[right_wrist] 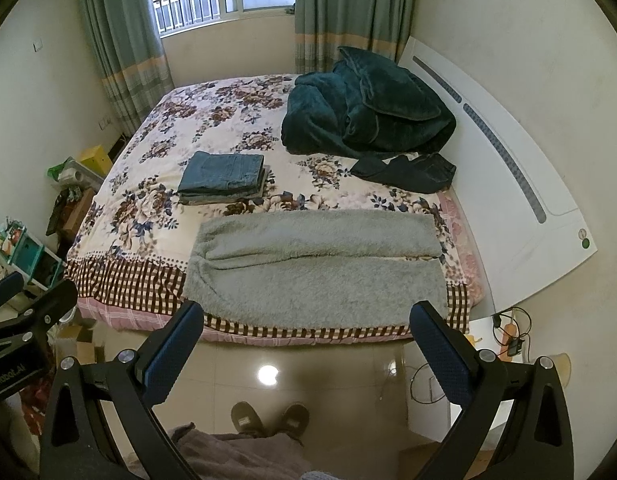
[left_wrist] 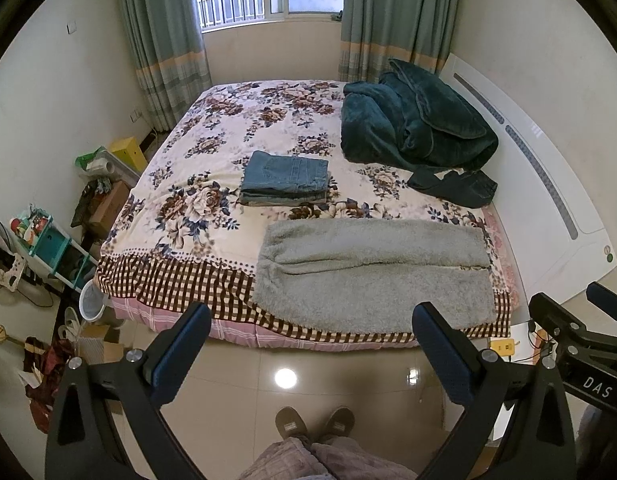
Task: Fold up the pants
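**Grey pants laid out, both grippers waiting off the bed**

The grey fleece pants [left_wrist: 372, 272] lie flat along the near edge of the bed [left_wrist: 176, 280], legs side by side and running toward the headboard side, waist toward the other. They look spread and not yet folded, so the first fold seems to be the step in hand.

The left gripper [left_wrist: 310, 340] and the right gripper [right_wrist: 306, 338] both hang above the floor, short of the bed's near edge, fingers spread wide and holding nothing. The pants sit ahead of and beyond the fingertips, untouched.

The next move likely calls for each gripper to reach forward, pinch one end or edge of the pants, and carry it over the other.

Further in, folded jeans [left_wrist: 286, 178] are stacked mid-bed, and a dark green blanket [left_wrist: 416, 120] is heaped near the far corner.
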`<action>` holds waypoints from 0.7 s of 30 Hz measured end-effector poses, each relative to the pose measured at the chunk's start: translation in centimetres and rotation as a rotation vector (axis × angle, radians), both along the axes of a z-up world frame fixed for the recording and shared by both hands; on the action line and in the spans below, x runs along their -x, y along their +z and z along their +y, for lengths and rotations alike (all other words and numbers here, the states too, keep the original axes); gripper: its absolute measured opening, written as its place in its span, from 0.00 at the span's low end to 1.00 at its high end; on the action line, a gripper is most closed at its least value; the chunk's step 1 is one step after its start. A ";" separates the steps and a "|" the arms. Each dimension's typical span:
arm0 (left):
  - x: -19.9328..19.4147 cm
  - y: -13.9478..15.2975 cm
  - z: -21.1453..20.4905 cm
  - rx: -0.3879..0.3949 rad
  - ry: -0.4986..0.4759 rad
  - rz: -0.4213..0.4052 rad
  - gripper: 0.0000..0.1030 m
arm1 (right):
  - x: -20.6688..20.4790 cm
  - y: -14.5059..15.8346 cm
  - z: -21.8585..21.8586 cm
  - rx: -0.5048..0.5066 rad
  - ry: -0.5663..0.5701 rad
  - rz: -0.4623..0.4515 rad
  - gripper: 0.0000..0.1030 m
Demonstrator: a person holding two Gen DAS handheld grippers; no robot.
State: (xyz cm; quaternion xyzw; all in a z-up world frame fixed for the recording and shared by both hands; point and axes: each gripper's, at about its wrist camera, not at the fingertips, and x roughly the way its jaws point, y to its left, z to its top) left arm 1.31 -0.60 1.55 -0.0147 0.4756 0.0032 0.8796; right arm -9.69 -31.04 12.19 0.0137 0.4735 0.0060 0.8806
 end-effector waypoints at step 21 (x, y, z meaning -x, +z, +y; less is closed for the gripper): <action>-1.1 0.9 -0.4 0.000 -0.005 0.001 1.00 | -0.2 0.5 0.1 -0.003 0.002 -0.001 1.00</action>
